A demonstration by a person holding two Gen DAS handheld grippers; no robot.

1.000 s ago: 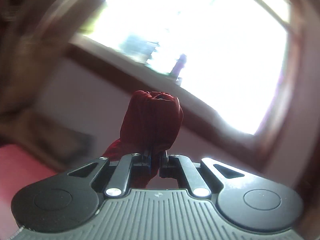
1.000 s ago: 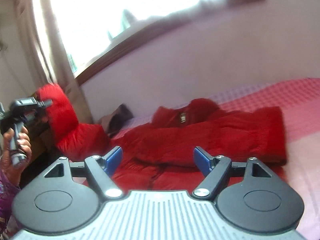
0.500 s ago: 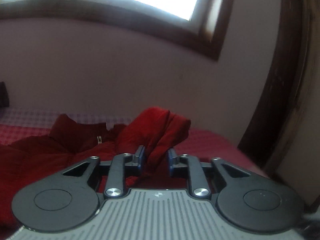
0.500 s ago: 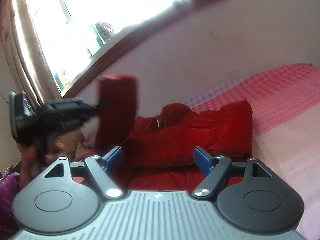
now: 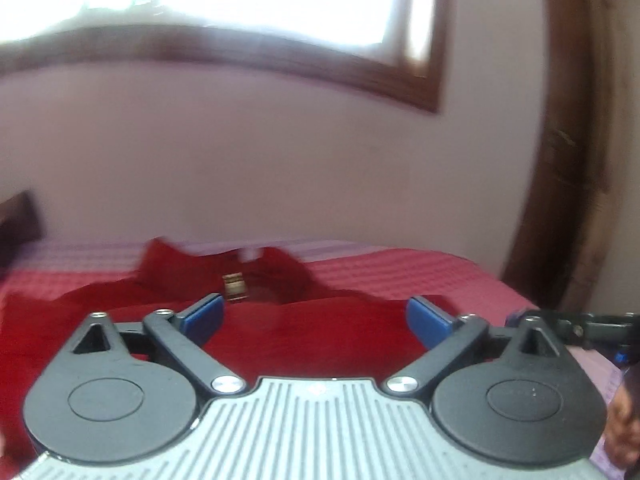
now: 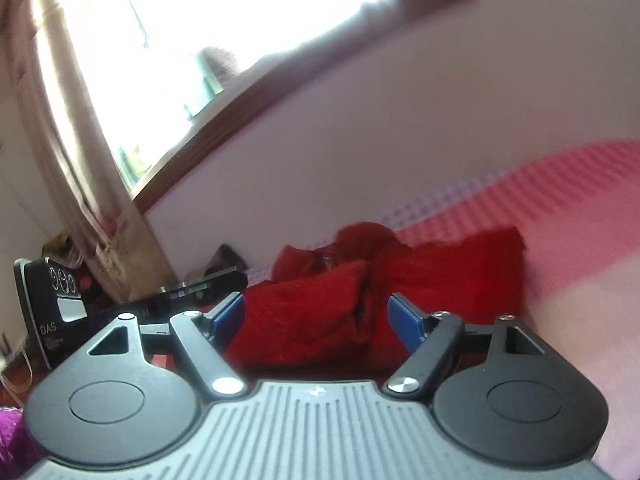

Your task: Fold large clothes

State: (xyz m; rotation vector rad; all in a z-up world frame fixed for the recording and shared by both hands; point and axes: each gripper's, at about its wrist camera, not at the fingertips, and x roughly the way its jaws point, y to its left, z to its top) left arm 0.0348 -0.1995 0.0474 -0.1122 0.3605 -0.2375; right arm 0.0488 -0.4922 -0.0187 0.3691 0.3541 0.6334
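A red padded jacket (image 5: 312,328) lies on the pink bed (image 5: 420,276), collar and a small label (image 5: 235,287) at the far side. In the right wrist view the jacket (image 6: 440,280) has a sleeve (image 6: 312,308) folded across its body. My left gripper (image 5: 314,316) is open and empty, low over the jacket. My right gripper (image 6: 316,316) is open and empty, just short of the jacket's near edge. The left gripper's body (image 6: 120,304) shows at the left of the right wrist view; the right gripper's tip (image 5: 580,326) shows at the right of the left wrist view.
A pale wall (image 5: 280,168) with a wood-framed window (image 5: 240,12) rises behind the bed. A curtain (image 6: 80,184) hangs at the left and a dark wooden door frame (image 5: 568,160) stands at the right. The pink checked bedspread (image 6: 580,240) stretches to the right of the jacket.
My left gripper carried the red sleeve over the jacket's body, then opened and let it go. The sleeve now lies on the jacket. My right gripper stayed open.
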